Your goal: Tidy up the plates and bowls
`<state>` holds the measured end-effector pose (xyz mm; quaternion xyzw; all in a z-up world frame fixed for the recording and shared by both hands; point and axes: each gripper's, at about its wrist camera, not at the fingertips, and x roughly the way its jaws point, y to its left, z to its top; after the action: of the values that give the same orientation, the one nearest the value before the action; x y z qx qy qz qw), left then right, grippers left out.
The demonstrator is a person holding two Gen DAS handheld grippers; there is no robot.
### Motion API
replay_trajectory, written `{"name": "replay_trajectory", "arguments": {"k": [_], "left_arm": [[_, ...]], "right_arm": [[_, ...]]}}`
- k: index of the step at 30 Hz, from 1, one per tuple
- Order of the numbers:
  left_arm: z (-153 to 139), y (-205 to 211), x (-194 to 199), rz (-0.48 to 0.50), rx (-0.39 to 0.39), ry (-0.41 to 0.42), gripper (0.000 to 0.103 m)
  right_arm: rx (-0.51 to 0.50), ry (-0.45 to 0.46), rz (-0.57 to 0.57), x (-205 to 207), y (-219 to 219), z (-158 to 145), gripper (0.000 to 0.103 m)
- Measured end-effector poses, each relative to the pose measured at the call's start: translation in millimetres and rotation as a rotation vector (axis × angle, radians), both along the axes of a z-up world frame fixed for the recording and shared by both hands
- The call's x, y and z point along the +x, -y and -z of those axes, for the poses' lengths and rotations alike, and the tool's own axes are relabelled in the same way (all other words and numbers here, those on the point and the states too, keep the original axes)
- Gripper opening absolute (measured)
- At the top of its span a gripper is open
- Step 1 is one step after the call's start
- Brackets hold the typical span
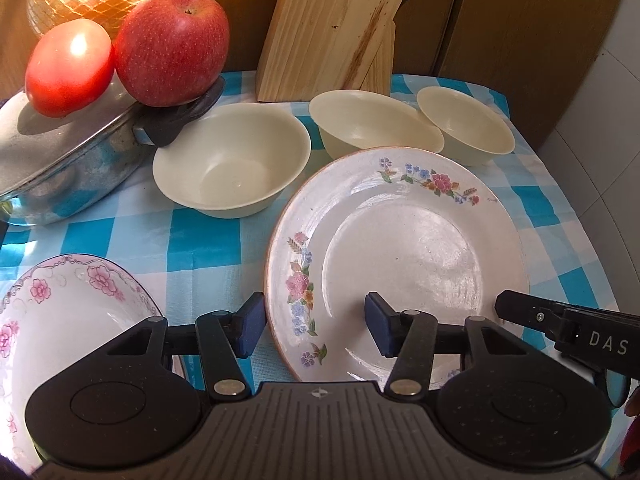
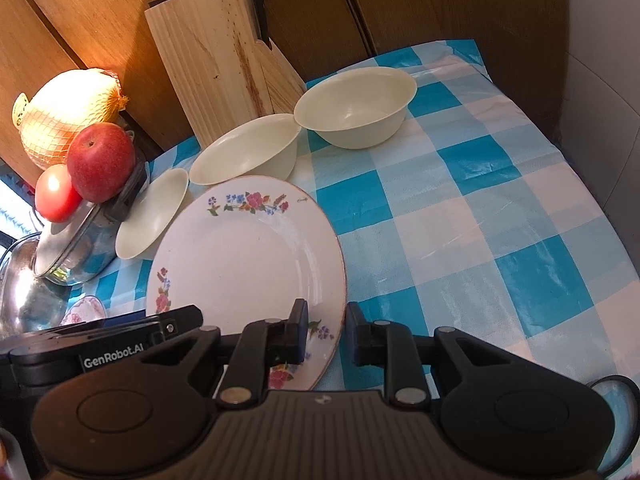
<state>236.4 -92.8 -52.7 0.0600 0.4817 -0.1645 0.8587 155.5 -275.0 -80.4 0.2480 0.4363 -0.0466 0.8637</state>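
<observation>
A white flowered plate (image 1: 400,248) lies on the blue checked cloth; it also shows in the right wrist view (image 2: 248,256). My left gripper (image 1: 316,326) is open, its jaws astride the plate's near left rim. My right gripper (image 2: 327,334) is open with a narrow gap around the plate's near right rim. Three cream bowls (image 1: 232,160) (image 1: 372,124) (image 1: 466,124) stand behind the plate. A pink-patterned plate (image 1: 60,312) lies at the near left.
A steel lidded pan (image 1: 68,160) at the left carries a tomato (image 1: 68,66) and an apple (image 1: 172,46). A netted melon (image 2: 68,114) and a wooden knife block (image 2: 224,64) stand at the back. Checked cloth (image 2: 480,200) stretches to the right, ending at a wall.
</observation>
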Motion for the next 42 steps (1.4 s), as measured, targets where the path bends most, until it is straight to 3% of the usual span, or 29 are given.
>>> {"name": "replay_trajectory", "arguments": {"k": [16,20,26,42], "left_arm": [[-28.5,0.9,-16.5,-0.008,0.017,0.127,0.06],[-28.9,-3.8,-15.7,-0.022,-0.012,0.098,0.061],[-20.3,-3.2,-18.8,-0.018,0.024,0.091,0.062],[-31.9,-16.1,-59.2,-0.005,0.07,0.171,0.062]], "right_arm": [[-0.01,0.061,-0.002,-5.6,-6.8,-18.5,0.019],[0.012,0.083,0.003,-9.5,-5.1,-26.4,0.021],[-0.004,0.044,-0.024,-12.3,-12.0,-19.9,0.021],[-0.026,0.038,-0.09,-41.7,-33.5,-25.9,0.021]]}}
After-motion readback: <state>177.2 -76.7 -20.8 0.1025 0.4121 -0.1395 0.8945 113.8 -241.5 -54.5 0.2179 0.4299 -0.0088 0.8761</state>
